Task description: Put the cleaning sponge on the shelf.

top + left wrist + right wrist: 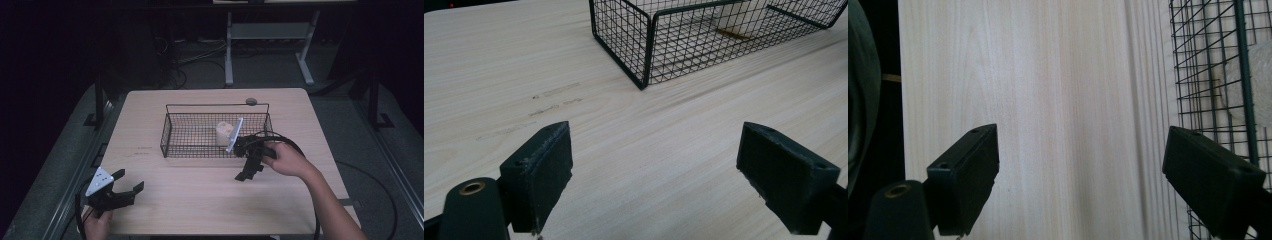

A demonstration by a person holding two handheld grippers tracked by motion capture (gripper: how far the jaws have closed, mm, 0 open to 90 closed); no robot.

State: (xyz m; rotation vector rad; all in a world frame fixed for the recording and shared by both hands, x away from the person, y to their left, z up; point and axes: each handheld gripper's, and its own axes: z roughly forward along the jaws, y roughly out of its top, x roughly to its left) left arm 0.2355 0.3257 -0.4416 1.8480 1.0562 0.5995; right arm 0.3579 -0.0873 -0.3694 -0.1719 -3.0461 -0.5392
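Note:
A black wire basket (172,131) stands in the middle of the wooden table (145,110), with a pale roundish object (223,133) inside near its right end. My right gripper (251,171) hovers just in front of the basket's right front corner and is open, with nothing between its jaws. In the right gripper view, the gripper (1080,175) looks down on bare wood, with the basket (1243,75) and pale object (1262,80) at the right edge. My left gripper (129,181) is open and empty over the table's front left; in its own view, the gripper (654,165) faces the basket's near corner (646,50).
A small round grey disc (251,101) lies at the table's back edge behind the basket. Faint marks (549,100) show on the wood left of the basket. Beyond the table a white frame (229,50) and cables sit on a dark floor.

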